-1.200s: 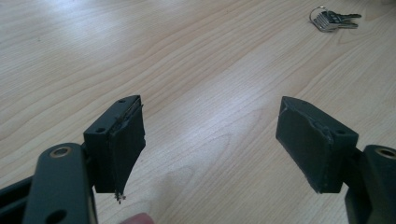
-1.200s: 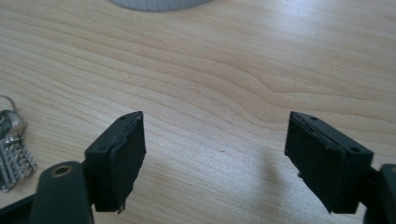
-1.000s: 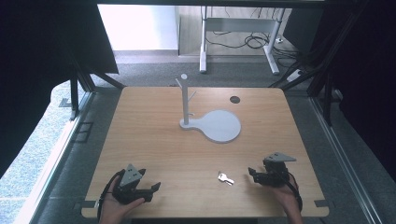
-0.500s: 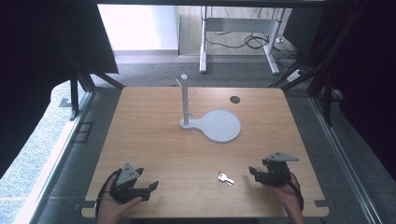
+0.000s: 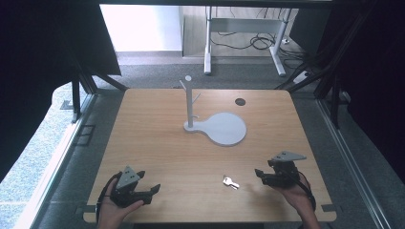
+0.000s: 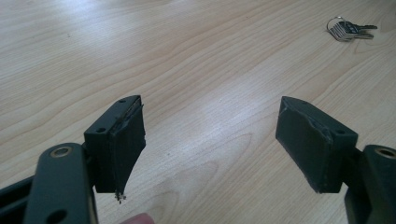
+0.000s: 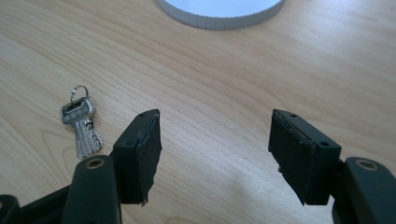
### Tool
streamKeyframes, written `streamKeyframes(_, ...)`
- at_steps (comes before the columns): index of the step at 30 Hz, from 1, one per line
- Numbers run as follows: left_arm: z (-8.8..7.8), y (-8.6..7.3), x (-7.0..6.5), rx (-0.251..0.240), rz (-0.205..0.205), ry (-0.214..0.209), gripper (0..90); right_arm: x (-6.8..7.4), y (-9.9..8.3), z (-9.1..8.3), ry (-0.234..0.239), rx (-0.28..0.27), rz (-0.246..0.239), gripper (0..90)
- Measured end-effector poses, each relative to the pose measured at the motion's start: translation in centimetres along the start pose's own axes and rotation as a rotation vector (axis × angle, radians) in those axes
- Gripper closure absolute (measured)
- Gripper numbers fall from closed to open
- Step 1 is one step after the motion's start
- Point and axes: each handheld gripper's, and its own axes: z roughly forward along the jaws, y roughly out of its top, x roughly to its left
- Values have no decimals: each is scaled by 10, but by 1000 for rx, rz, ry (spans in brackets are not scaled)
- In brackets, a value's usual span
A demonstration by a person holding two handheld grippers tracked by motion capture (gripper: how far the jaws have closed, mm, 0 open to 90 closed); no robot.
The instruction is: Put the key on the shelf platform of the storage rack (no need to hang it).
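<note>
Both grippers' fingers (image 6: 116,140) gape wide, empty, near the keys (image 5: 230,182).

A wooden table (image 5: 157,143) stands on grey carpet (image 5: 143,71). Beyond it, cables (image 5: 253,43) lie under a white desk frame (image 5: 208,47).

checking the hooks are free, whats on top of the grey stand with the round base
Nothing hangs on the grey stand with the round base: its pegs and disc look bare. The small silver keys lie apart on the wooden table.
</note>
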Motion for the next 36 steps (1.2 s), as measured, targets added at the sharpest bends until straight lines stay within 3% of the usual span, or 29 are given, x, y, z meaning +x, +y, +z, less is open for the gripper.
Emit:
streamKeyframes(13, 0, 0, -2, -2, 2, -8, 242, 8, 22, -16, 51, 41, -65, 366)
streamKeyframes(15, 0, 0, -2, -1, 2, -7, 242, 12, 26, -16, 73, 76, -96, 367)
streamKeyframes(22, 1, 0, -4, 1, 4, -10, 242, 26, 39, -19, 110, 117, -159, 371)
streamKeyframes(28, 3, 0, -6, 5, 10, -13, 242, 37, 47, -15, 135, 146, -195, 372)
streamKeyframes(36, 2, 0, -5, 6, 7, -11, 242, 44, 57, -10, 132, 186, -230, 380)
